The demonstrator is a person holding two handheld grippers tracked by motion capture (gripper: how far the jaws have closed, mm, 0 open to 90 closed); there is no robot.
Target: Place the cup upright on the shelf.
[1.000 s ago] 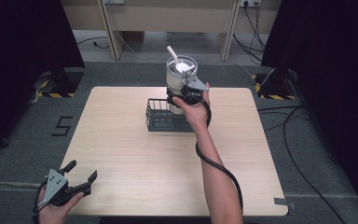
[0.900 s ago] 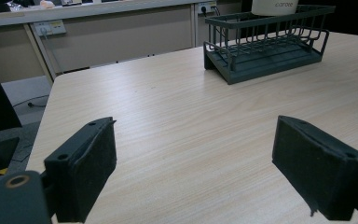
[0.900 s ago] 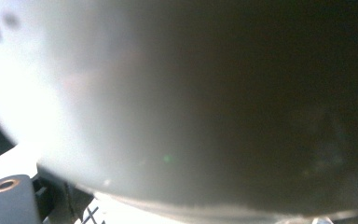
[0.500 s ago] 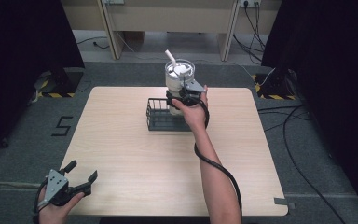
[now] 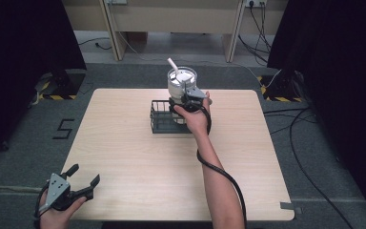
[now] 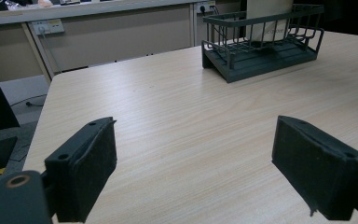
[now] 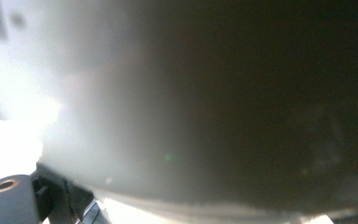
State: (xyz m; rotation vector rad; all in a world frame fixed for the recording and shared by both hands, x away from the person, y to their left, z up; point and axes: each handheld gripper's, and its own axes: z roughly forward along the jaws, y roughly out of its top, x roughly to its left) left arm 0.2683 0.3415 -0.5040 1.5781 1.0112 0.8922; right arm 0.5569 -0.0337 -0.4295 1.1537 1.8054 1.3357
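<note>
Wire basket (image 5: 164,117) sits on the desk (image 5: 124,157), toward the far edge, about mid-width. Cup with straw (image 5: 181,82) stands at the basket's far right end, with the right tool (image 5: 187,99) right against it on the near side. Left tool (image 5: 76,183) is at the desk's near left corner, well apart from the basket, pointing across the desk toward it.

High view overhead; left view low, sharing basket (image 6: 261,46).
</note>
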